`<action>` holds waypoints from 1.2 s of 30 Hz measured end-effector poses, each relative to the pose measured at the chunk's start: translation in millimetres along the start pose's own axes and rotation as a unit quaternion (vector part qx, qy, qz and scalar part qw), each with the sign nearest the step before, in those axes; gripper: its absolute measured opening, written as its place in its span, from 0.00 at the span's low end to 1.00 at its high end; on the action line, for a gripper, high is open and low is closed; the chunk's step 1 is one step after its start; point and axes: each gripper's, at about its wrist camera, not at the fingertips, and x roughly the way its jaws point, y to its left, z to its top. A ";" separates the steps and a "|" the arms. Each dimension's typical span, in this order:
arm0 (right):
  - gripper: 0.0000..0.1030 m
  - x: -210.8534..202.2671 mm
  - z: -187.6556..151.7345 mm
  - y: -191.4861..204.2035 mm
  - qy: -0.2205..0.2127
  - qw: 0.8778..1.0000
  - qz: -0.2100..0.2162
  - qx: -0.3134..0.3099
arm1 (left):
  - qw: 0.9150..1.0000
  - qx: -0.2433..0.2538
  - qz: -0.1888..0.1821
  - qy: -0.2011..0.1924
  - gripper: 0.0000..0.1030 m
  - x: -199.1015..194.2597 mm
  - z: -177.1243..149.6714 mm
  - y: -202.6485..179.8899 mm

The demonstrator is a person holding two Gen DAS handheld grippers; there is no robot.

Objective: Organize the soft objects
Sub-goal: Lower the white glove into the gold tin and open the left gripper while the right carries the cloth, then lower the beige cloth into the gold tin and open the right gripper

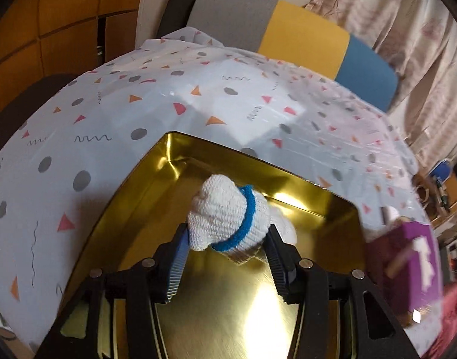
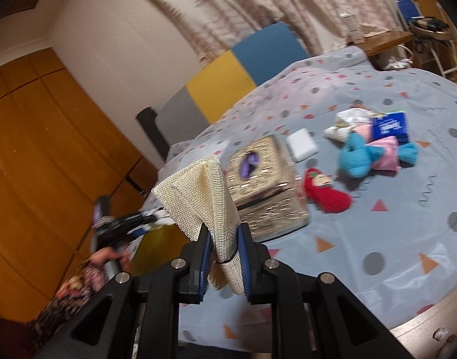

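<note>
My left gripper (image 1: 227, 233) is shut on a white knitted piece with a blue band (image 1: 225, 215) and holds it just above the open gold tin (image 1: 156, 161). In the right wrist view my right gripper (image 2: 224, 233) is shut on a cream mesh cloth (image 2: 195, 197), lifted above the table's near side. The left gripper (image 2: 138, 223) also shows there at the left, blurred, held by a hand over the gold tin (image 2: 156, 245). On the dotted tablecloth lie a red knitted piece (image 2: 327, 194), a blue plush (image 2: 357, 158) and a pink cloth (image 2: 384, 152).
A patterned box with a purple oval (image 2: 264, 185) stands beside the tin, and a purple box (image 1: 408, 269) sits at the tin's right. A white block (image 2: 301, 143) and a blue tissue pack (image 2: 390, 125) lie farther back. A grey, yellow and blue headboard (image 1: 303, 27) backs the table.
</note>
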 end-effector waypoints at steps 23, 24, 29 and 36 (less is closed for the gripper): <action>0.16 98.7 -23.7 78.9 0.115 0.989 0.076 -0.057 | 0.995 0.006 0.052 -0.087 0.95 -62.1 -11.3 32.1; 0.16 103.9 -23.2 82.5 0.120 0.988 0.079 -0.057 | 0.995 0.001 0.048 -0.087 0.95 -65.8 -17.8 34.9; 0.16 126.5 -18.9 98.9 0.131 0.985 0.085 -0.073 | 0.996 -0.023 0.032 -0.076 0.96 -85.3 -53.6 50.4; 0.16 160.5 -2.7 127.9 0.138 0.982 0.071 -0.106 | 0.996 -0.036 0.019 -0.080 0.97 -107.1 -91.0 58.8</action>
